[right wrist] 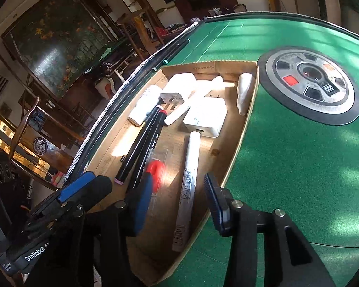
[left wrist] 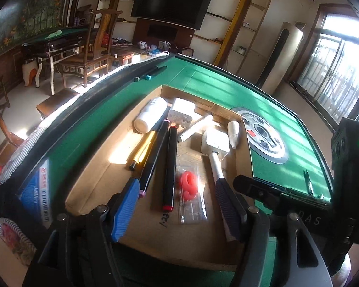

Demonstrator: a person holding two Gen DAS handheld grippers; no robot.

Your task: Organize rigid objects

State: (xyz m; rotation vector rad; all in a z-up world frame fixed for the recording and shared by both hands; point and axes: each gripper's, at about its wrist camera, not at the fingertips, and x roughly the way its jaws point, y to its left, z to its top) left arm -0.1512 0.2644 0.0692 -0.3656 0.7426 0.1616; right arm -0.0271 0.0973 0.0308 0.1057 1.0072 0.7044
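- The shallow brown cardboard tray (left wrist: pixel 93 167) on the green felt table (left wrist: pixel 270 110) is the landmark; the rigid bits all lie inside it.
- Left gripper (left wrist: pixel 177 205) hangs over the tray's near end, jaws apart, nothing pressed; a red-capped black marker (left wrist: pixel 170 165) and a clear packet with a red ring (left wrist: pixel 190 186) lie between its fingers.
- Right gripper (right wrist: pixel 178 203) also stands open above the tray, a long white printed pen (right wrist: pixel 190 184) lying loose between its fingers.
- Only the left view shows the yellow pen (left wrist: pixel 142 149) lengthwise in the tray.
- Only the right view shows the white charger block's port face (right wrist: pixel 205 117).
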